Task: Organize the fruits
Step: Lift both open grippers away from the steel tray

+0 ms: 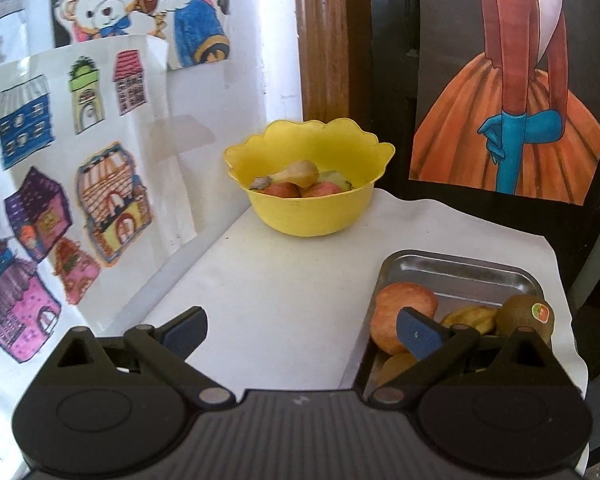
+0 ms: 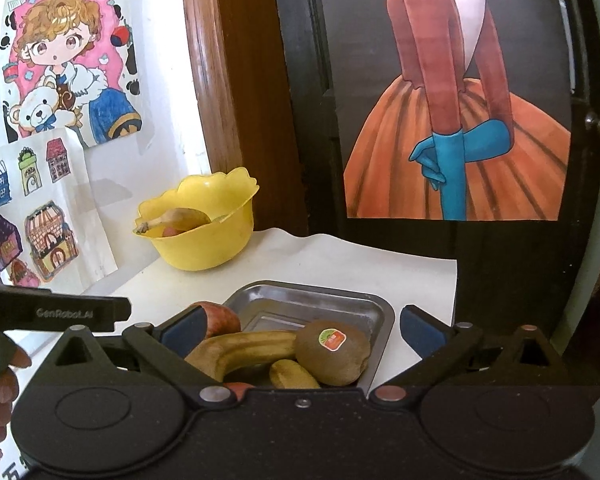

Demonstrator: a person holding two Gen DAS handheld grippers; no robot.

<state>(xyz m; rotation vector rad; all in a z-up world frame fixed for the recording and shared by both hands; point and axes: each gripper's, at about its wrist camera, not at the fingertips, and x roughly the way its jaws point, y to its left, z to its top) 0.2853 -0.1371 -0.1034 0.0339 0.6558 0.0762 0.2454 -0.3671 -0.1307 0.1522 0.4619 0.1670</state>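
Note:
A yellow scalloped bowl (image 1: 312,132) (image 2: 220,184) stands at the table's back left. It holds a small banana (image 1: 296,174) (image 2: 176,218) and two reddish apples (image 1: 280,190). A steel tray (image 1: 460,276) (image 2: 284,304) lies nearer on the right. In it are a stickered kiwi (image 1: 524,314) (image 2: 332,354), a brownish banana (image 2: 240,350), a red apple (image 2: 220,318) and a peach-coloured round fruit (image 1: 404,308). My left gripper (image 1: 300,332) is open over the white tabletop, its right finger in front of the tray. My right gripper (image 2: 300,330) hangs wide open above the tray's fruit, gripping nothing.
White paper (image 2: 340,256) covers the table and ends at a dark door on the right. Drawings (image 1: 100,160) hang on the white wall to the left. A person's fingers (image 2: 0,392) and a black bar of the other gripper (image 2: 60,312) show at the left edge.

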